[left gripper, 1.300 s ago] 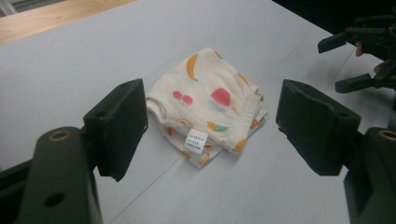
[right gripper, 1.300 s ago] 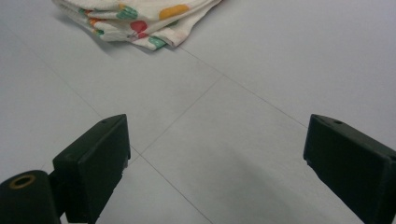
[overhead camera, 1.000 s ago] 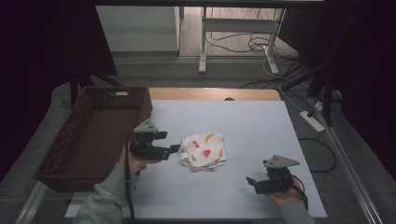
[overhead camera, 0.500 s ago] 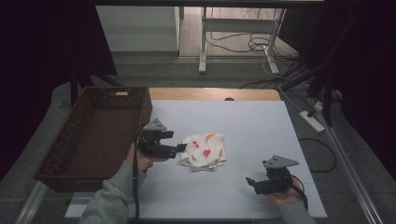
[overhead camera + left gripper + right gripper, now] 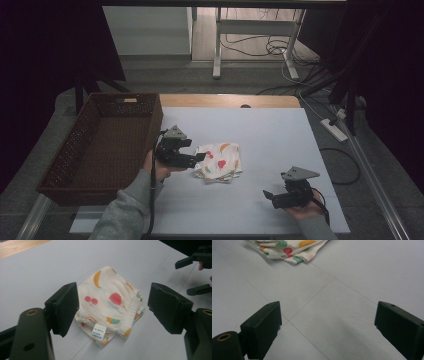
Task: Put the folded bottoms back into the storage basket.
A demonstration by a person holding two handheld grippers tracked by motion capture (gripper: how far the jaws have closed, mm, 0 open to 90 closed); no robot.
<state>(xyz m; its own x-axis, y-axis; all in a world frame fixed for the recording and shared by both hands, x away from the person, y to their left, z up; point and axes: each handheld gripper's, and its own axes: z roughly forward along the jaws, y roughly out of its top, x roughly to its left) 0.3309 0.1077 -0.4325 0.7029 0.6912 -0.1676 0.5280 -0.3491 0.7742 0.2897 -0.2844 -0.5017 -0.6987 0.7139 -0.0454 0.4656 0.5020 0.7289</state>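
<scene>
The folded fruit-print cloth (image 5: 219,161) lay near the middle of the white table (image 5: 270,135), and the left gripper (image 5: 199,159) hung at its left edge with jaws spread wide, nothing clamped between them. In the left gripper view the cloth (image 5: 110,303) sat just ahead of the parted jaws, its small white label (image 5: 99,331) turned toward them. The right gripper (image 5: 267,196) rested well apart near the table's front right, jaws likewise released over bare tabletop. A brown wicker basket (image 5: 80,150) stood just left of the left hand (image 5: 159,167); nothing blocked the cloth.
</scene>
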